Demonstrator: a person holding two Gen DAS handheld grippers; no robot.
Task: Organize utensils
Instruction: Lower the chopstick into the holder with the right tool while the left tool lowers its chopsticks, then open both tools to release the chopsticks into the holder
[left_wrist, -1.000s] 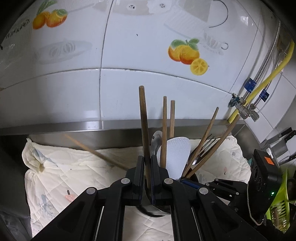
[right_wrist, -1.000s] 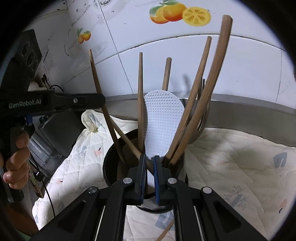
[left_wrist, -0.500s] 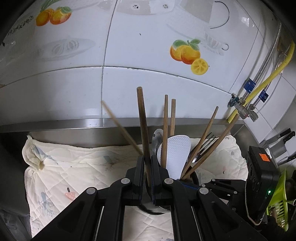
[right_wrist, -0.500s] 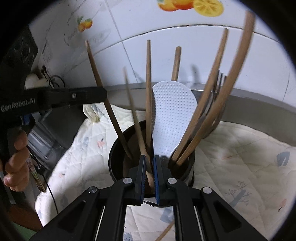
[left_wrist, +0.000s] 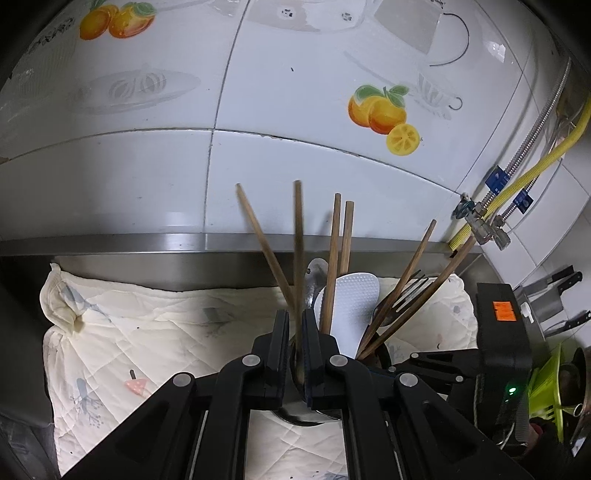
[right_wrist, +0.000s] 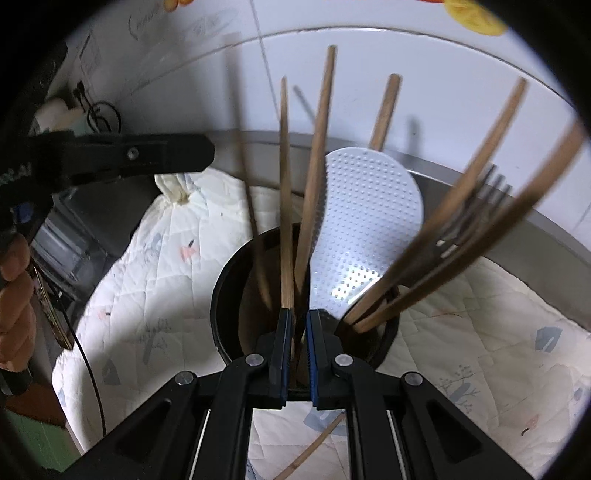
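A quilted cream cloth (left_wrist: 155, 332) with small printed motifs covers the steel counter; glossy white tiles with orange-fruit decals (left_wrist: 384, 114) stand behind. At the far left of the right wrist view a person's hand (right_wrist: 14, 295) grips the left tool's handle.

The left gripper (left_wrist: 295, 354) is clamped on one wooden chopstick (left_wrist: 297, 236), its pads tight to the shaft. The right gripper (right_wrist: 300, 350) is likewise clamped on a chopstick (right_wrist: 284, 192), which stands inside the holder.

The black round holder (right_wrist: 225, 314) sits mid-cloth, crowded. It contains, left to right, thin brown wooden chopsticks, seven countable in the left wrist view; one white dimpled plastic rice paddle (right_wrist: 365, 229); metal forks (right_wrist: 476, 206), blurred, count uncertain. One further chopstick (right_wrist: 314, 450) lies loose on the cloth, near, under the right gripper.

At the far right: a corrugated yellow hose (left_wrist: 517, 177) and a braided metal hose, knives (left_wrist: 565, 280), and a lime-green rack (left_wrist: 546, 391).
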